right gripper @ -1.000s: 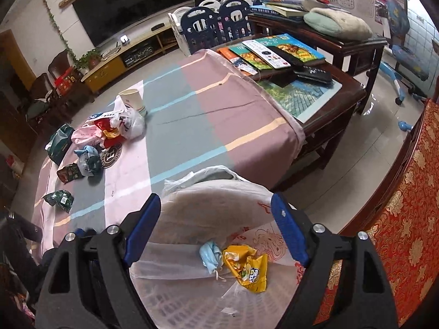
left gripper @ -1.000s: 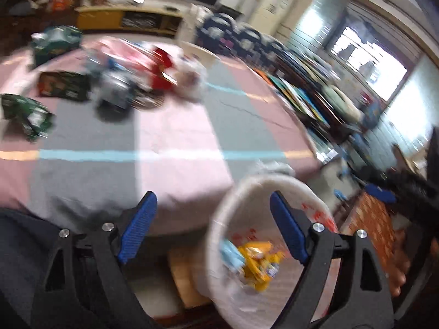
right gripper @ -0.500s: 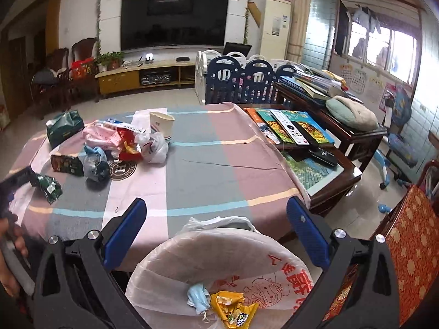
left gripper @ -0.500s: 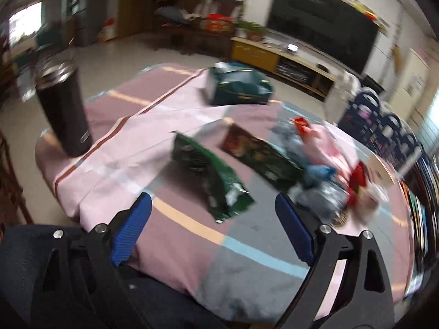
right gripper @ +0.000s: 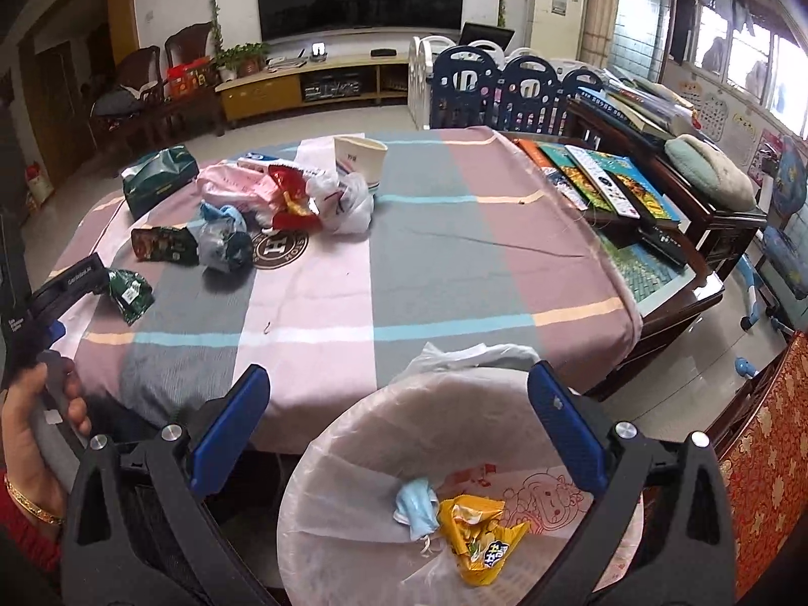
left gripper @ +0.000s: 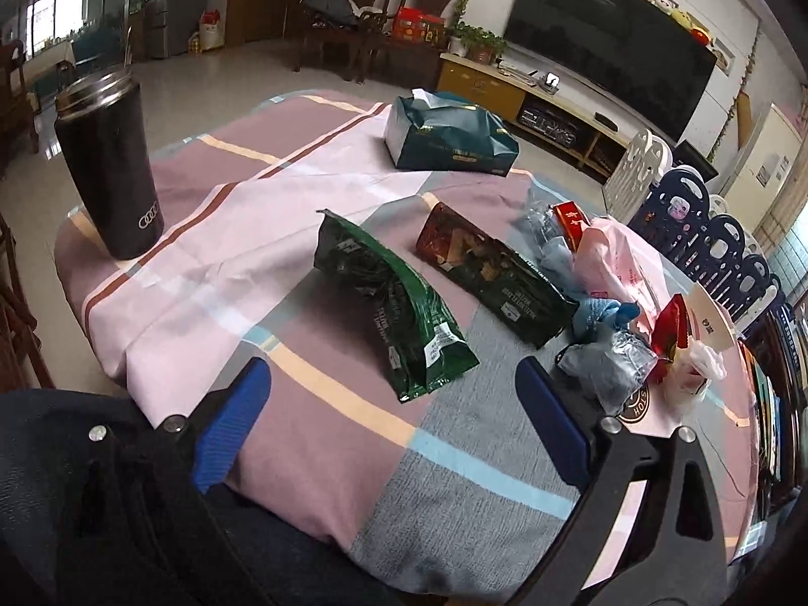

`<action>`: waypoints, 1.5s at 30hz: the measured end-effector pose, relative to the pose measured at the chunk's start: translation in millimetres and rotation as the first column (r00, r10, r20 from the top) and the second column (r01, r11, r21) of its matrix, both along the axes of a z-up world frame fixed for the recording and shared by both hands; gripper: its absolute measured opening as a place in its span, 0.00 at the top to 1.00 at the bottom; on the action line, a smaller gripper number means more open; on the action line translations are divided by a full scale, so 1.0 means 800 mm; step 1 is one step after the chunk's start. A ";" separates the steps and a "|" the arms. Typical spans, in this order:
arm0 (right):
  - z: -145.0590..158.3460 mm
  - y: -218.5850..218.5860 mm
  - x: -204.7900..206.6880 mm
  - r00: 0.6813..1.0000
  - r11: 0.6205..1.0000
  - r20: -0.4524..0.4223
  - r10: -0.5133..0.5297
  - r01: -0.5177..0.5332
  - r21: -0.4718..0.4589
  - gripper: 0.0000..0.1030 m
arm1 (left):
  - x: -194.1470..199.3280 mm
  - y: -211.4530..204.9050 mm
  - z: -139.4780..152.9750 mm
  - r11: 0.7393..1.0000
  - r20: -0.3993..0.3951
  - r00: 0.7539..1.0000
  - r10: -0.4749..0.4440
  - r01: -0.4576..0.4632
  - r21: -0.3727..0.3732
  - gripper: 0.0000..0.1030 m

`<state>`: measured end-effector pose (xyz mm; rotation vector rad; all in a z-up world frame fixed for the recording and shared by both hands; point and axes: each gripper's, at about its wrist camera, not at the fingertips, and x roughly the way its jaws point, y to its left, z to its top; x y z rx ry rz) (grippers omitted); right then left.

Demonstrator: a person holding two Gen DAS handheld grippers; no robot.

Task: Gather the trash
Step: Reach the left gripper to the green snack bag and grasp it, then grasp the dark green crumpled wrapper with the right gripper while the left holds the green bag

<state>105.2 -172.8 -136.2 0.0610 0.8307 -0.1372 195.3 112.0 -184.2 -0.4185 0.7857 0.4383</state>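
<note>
Both grippers were found empty. Left gripper [left gripper: 391,424] had its jaws still spreading toward full width, with nothing between them; it was aimed down at the green snack bag [left gripper: 394,303] lying flat on the striped tablecloth [left gripper: 323,454]. Right gripper [right gripper: 399,429] stood wide apart, holding nothing, over the lined waste basket [right gripper: 353,454] just beside the table edge, where a yellow wrapper [right gripper: 480,535] and a blue face mask [right gripper: 416,505] already lay.

Assessment: a fresh pickup was in hand. The next move would call for lowering the left jaws astride the green bag and closing on it.

More trash was heaped farther along the table: a dark brown packet [left gripper: 495,272], a pink bag [left gripper: 621,262] and crumpled plastic. Individual items in that heap overlapped and could not be separated with confidence. The basket's base was cut off by the frame.
</note>
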 end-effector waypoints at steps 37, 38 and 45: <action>-0.023 0.015 0.020 0.997 0.999 -0.069 0.041 -0.039 0.034 0.03 | 0.015 -0.003 0.016 0.975 0.174 0.962 -0.209 0.218 -0.037 0.69; -0.020 0.014 0.025 0.997 0.999 -0.065 0.033 -0.031 0.032 0.03 | 0.007 -0.008 0.019 0.974 0.189 0.958 -0.214 0.223 -0.028 0.69; 0.018 0.027 0.072 1.000 0.996 -0.006 0.025 -0.024 0.089 0.03 | 0.028 -0.008 0.001 0.985 0.073 0.983 -0.170 0.173 -0.027 0.69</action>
